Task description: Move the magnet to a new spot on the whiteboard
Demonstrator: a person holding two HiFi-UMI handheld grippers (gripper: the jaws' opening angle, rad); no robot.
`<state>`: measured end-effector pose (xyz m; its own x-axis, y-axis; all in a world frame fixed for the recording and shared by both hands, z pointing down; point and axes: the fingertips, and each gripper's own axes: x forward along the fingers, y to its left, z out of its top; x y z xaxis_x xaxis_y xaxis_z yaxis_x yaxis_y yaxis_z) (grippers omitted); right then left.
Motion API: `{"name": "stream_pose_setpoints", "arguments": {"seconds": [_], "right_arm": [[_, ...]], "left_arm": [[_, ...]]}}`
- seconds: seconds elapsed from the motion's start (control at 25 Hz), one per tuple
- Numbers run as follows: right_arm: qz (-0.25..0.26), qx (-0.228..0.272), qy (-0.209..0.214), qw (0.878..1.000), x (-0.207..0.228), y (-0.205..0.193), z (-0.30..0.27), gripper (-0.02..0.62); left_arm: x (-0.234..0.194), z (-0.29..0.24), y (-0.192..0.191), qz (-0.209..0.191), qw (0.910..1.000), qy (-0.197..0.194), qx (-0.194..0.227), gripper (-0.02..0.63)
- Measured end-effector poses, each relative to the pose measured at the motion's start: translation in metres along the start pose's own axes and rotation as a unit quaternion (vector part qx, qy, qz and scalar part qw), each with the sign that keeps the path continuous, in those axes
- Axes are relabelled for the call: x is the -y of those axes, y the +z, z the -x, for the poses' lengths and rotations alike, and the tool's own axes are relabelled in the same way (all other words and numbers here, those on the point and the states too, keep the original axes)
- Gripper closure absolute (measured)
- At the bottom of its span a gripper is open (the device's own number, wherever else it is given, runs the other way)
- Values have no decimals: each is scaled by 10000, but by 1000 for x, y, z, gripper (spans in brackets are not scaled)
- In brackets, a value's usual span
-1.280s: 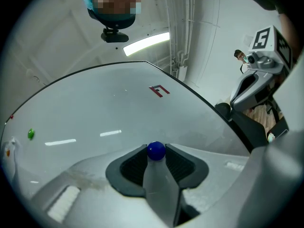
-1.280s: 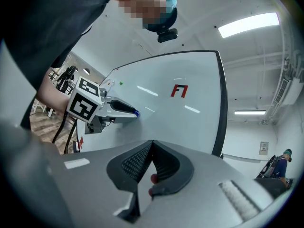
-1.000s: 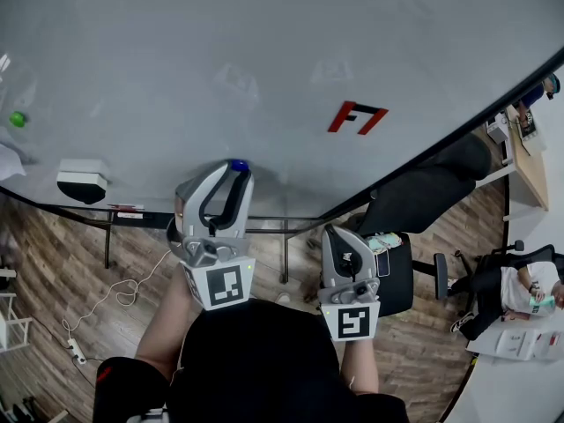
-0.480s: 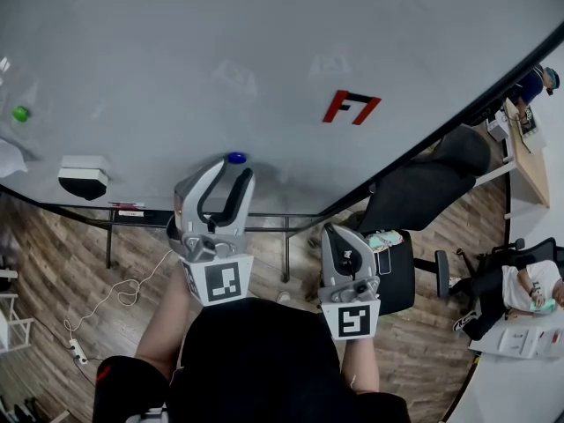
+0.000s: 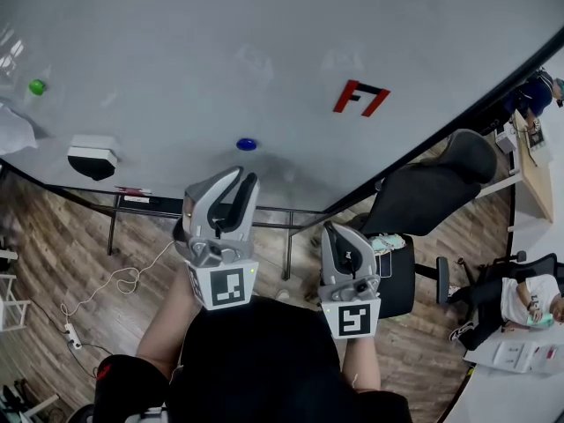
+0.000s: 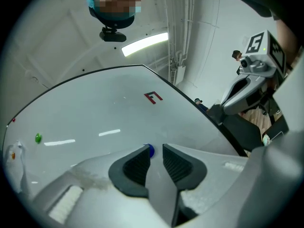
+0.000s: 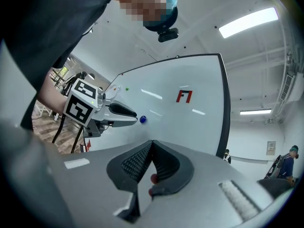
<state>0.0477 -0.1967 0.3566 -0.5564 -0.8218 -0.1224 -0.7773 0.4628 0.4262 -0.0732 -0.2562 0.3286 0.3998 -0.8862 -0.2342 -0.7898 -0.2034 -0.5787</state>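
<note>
One blue magnet (image 5: 247, 144) now clings to the whiteboard (image 5: 264, 42) on its own, just ahead of the left claw (image 5: 241, 176) and clear of its tips. A second earlier it sat pinched between those pads. The claw has since let go and backed off, its jaws apart and empty, though lately narrowing. The right claw (image 7: 151, 144), closed on nothing, hangs alongside. The magnet looks placed; whether the spot is new cannot be told.

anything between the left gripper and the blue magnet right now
Nothing visible: only bare whiteboard separates the left gripper from the blue magnet stuck on it. Its jaws have just been closing, with nothing between them.
</note>
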Motion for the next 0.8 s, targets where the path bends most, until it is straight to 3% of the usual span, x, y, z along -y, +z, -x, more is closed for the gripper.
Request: {"name": "stream_pose_setpoints", "arguments": {"seconds": [0.16, 0.8], "right_arm": [[-34, 86, 39, 9999, -1, 4, 2, 594], [-139, 319, 579, 9977, -10, 9, 17, 594]], "left_arm": [[1, 10, 16, -6, 9995, 53, 318, 604], [56, 55, 19, 133, 9994, -261, 172, 604]]}}
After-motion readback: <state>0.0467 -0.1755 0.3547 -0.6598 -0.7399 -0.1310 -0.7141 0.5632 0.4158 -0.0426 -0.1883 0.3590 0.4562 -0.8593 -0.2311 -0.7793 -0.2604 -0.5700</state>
